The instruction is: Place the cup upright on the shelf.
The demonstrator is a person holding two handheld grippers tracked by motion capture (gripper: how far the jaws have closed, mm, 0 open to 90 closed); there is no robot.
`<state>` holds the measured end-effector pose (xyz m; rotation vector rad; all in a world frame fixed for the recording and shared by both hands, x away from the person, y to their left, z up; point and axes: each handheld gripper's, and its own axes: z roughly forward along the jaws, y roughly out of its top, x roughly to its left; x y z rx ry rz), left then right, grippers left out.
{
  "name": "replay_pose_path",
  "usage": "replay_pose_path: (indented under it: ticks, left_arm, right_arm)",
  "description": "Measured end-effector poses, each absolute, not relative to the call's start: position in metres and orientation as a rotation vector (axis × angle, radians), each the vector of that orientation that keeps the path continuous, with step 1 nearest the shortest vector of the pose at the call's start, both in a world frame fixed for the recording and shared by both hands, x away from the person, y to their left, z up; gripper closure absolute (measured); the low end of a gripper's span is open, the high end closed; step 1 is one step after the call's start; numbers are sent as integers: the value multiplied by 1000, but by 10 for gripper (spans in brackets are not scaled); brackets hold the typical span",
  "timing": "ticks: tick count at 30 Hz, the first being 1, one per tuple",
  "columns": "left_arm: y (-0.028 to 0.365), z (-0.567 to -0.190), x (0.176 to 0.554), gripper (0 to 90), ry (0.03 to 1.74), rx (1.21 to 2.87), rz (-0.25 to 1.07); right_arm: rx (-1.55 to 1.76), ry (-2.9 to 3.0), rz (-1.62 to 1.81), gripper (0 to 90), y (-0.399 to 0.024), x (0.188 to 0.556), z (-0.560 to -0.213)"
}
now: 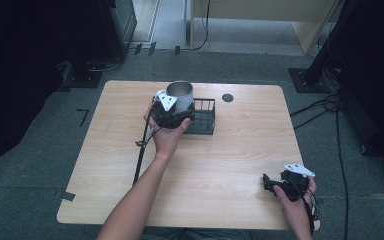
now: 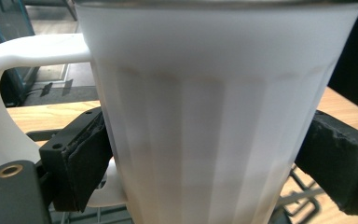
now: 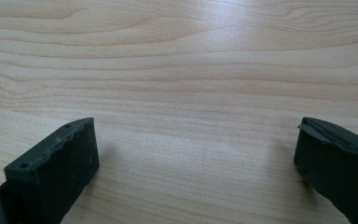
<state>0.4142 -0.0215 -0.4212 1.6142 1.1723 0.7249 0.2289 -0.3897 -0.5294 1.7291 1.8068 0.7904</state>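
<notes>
A white mug with a metal rim and a white handle is held upright by my left gripper, whose two black jaws press on its sides. In the high view the mug hangs at the left end of a black wire basket, just above it. Far from both, my right gripper rests near the table's front right corner. Its jaws stand wide apart over bare wood, the right gripper holding nothing.
The wooden table has a round dark grommet behind the basket. A black cable trails from the left gripper toward the front edge. More cables lie on the grey floor to the right.
</notes>
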Motion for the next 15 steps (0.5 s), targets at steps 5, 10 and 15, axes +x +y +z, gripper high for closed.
replay_pose_path:
  ticks: [5, 10, 15]
  left_arm:
    - [-25, -428, 428, 93, 1205, 1617, 719]
    - [-28, -434, 436, 92, 1226, 1616, 731]
    - [-32, -437, 438, 92, 1228, 1624, 747]
  right_arm:
    - [1728, 1807, 790, 0, -390, 229, -529]
    - [1728, 1807, 790, 0, -390, 229, -529]
    - [1728, 1807, 790, 0, -390, 229, -529]
